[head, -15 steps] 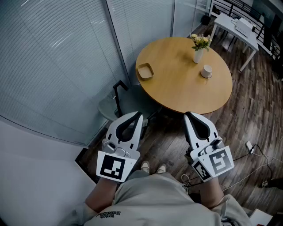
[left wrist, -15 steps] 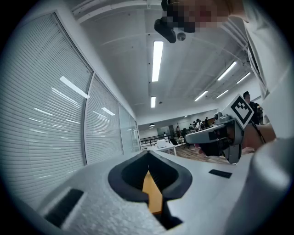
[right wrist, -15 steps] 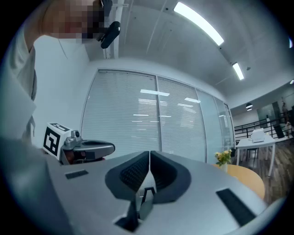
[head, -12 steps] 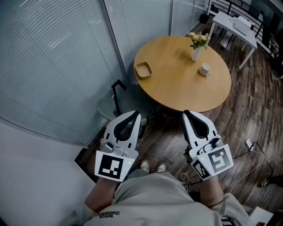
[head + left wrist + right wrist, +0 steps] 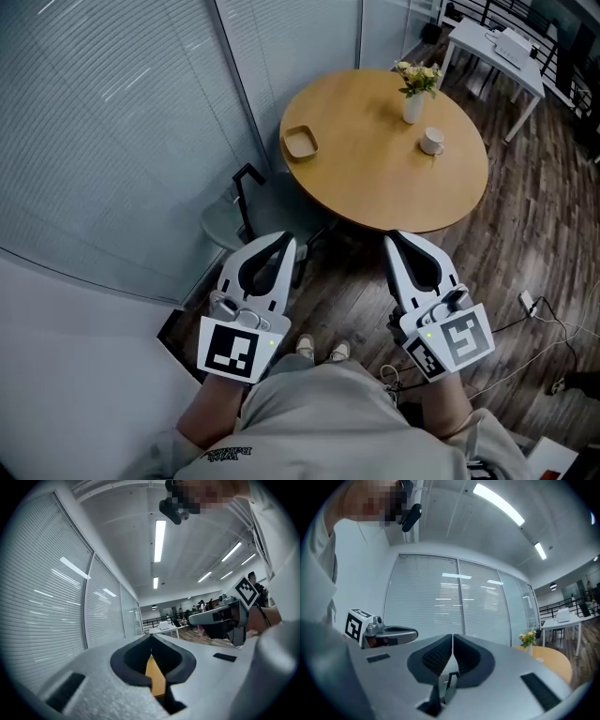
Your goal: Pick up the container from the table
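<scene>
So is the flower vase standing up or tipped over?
Standing up. The vase sits upright on the round table, with its flowers on top.

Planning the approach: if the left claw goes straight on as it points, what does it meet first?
Probably the round table: its wood shows in line past the shut left claw. Height is unclear; it might pass above the top.

surface: round wooden table (image 5: 375, 192), upper centre of head view, standing on dark plank floor (image 5: 530, 211) | near its left rim: shallow tan container (image 5: 300, 142) | upper right part: white vase (image 5: 412, 108) of yellow flowers, upright | just below-right of vase: white cup (image 5: 431, 141) | container well apart from both
</scene>
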Demonstrator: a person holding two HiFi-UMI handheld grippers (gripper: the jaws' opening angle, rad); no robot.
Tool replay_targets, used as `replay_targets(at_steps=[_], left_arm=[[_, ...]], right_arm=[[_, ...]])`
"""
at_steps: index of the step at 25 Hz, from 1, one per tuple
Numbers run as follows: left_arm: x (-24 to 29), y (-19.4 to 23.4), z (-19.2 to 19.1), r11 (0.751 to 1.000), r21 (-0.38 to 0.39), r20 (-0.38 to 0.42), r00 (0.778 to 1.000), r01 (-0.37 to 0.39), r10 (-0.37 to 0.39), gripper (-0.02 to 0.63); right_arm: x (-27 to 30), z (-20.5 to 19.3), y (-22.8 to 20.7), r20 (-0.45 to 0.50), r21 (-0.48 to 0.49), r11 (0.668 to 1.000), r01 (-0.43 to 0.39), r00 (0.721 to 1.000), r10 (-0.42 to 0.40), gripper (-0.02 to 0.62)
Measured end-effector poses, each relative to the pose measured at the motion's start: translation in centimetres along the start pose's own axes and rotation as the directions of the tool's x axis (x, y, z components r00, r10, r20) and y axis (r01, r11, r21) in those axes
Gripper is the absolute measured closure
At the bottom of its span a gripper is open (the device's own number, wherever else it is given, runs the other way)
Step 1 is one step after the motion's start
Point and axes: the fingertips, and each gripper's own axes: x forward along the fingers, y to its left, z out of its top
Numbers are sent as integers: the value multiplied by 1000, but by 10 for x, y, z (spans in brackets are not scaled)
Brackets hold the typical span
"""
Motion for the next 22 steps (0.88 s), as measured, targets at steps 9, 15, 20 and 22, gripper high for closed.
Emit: replay_targets(at_steps=[9, 15, 20, 22], left_arm=[[3, -11, -4, 1000, 3, -10, 1000, -7, 7, 586], [5, -21, -5, 1000, 1, -8, 1000, -27, 27, 586], [10, -31, -7, 1000, 6, -20, 999, -31, 31, 586], [12, -37, -6, 1000, 4, -21, 999, -28, 28, 586]], right_arm=[[-9, -4, -4, -7, 1, 1000, -20, 1000, 20, 563], [-17, -7, -8, -10, -8, 999, -39, 999, 39, 563], [-24, -10, -17, -6, 5, 999, -43, 999, 43, 563], [-29, -10, -20, -3, 11, 999, -43, 999, 43, 563]])
